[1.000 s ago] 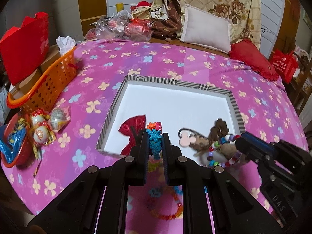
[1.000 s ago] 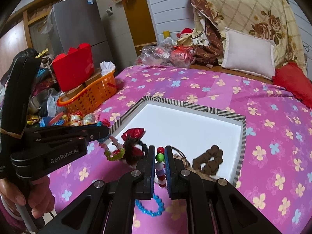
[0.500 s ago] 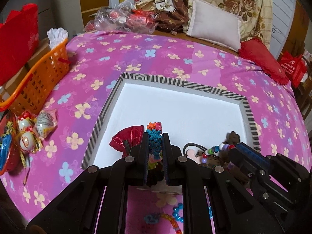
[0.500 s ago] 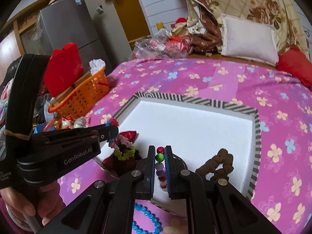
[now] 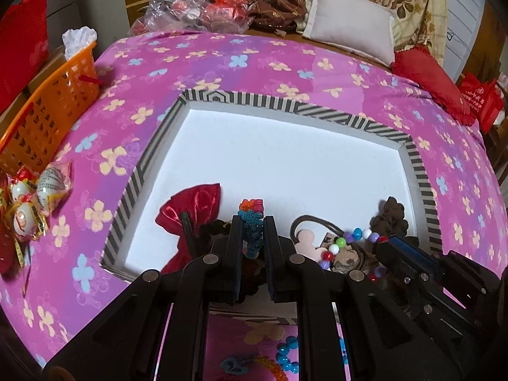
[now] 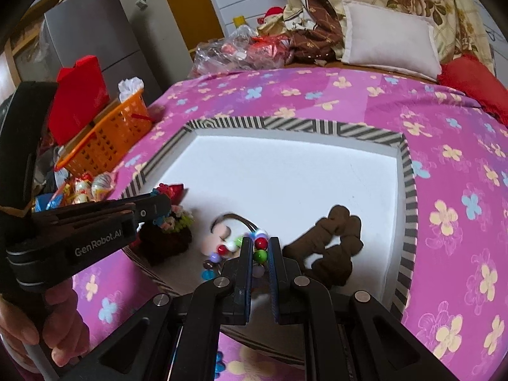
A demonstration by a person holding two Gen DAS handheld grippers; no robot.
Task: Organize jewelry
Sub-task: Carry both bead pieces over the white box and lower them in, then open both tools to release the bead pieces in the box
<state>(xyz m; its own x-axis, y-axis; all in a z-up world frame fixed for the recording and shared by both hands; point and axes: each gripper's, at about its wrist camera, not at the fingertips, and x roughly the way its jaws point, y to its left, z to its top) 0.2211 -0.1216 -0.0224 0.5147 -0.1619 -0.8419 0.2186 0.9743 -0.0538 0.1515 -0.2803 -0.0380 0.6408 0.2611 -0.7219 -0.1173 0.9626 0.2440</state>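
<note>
both grippers hold jewelry over the near edge of the tray

the left gripper (image 5: 252, 222) is clamped on a flower bracelet (image 5: 252, 212), a string of blue, orange and pink pieces that stands up between its fingers. seen from the right wrist, the same gripper (image 6: 158, 204) comes in from the left with the bracelet's lower loop (image 6: 173, 219) hanging under its tip, just above the near left corner of the tray (image 6: 409, 190). a hand (image 6: 41, 324) grips its handle.

the right gripper (image 6: 261, 247) is closed on a bead bracelet (image 6: 260, 254); a red and a green bead show between its fingers, and more beads trail off to the left, blurred. from the left wrist this gripper (image 5: 385, 243) enters at the right with the beads (image 5: 349, 241) strung out beside it.

the tray is white inside with a striped rim (image 5: 422, 184) and sits on a pink flowered cloth (image 5: 254, 60). in its near part lie a red satin bow (image 5: 193, 209), a brown scrunchie (image 6: 333, 247) and a dark hair tie with a pale pink charm (image 5: 306, 238). a blue bead bracelet (image 5: 285, 355) lies on the cloth outside the tray, below the left gripper. an orange basket (image 5: 47, 117) stands at the cloth's left edge.
</note>
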